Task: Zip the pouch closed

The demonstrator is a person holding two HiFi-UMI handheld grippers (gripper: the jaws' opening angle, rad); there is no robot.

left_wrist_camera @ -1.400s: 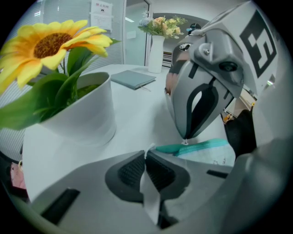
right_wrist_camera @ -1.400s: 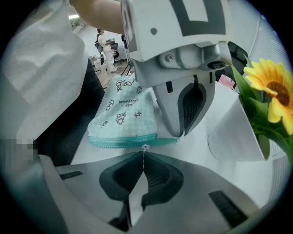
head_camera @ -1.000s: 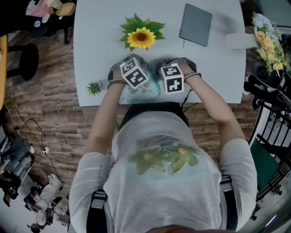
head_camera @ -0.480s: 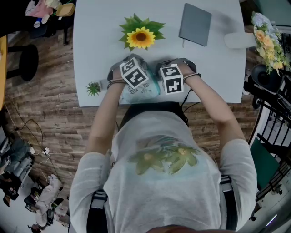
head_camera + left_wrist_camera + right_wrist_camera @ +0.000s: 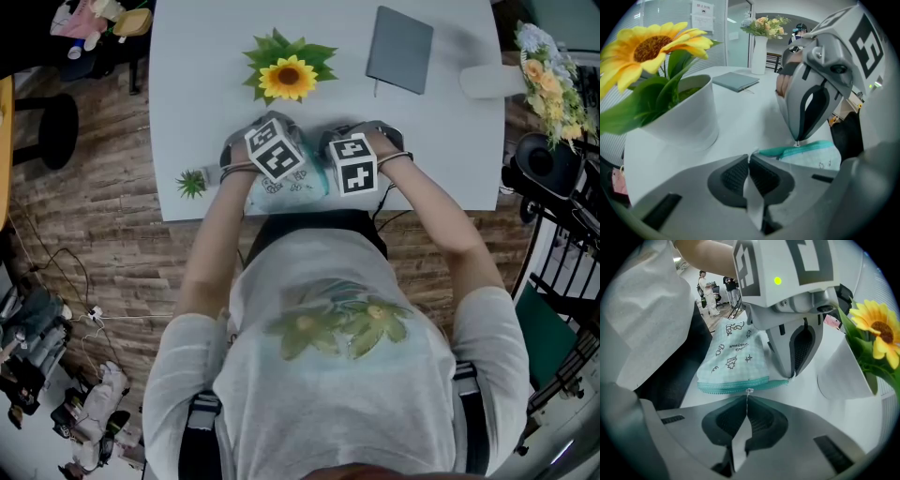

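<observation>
Right gripper: The right gripper (image 5: 747,398) was clenched, its jaws pinched on the small silvery metal zipper pull (image 5: 749,391) right at their tips.
Left gripper: The left gripper (image 5: 750,158) was clenched as well. It nipped one end of the pouch's zipper edge, and a scrap of pale material showed at its tips.
Pouch: The pale mint fabric pouch with dark doodle prints (image 5: 736,355) lay flat on the table just beyond the right gripper's tips. It was held between the two grippers, which stood close side by side.
Zipper: The teal zipper band (image 5: 723,386) ran crosswise in front of the right gripper. The zipper pull sat roughly midway along it, and the end held by the left gripper was off to its right.
Progress: By my reading the zip was about half run. Which stretch was already closed could not be told.
Left to do: The zipper pull probably needed drawing on to the band's end while the left gripper kept the pouch taut.
Table: The white table (image 5: 441,141) carried everything.
Surroundings: A yellow sunflower in a round white pot (image 5: 689,117) stood just left of the left gripper. A flat grey notebook (image 5: 736,80) lay beyond it, and a tall white vase of pale flowers (image 5: 759,51) stood farther back.
</observation>
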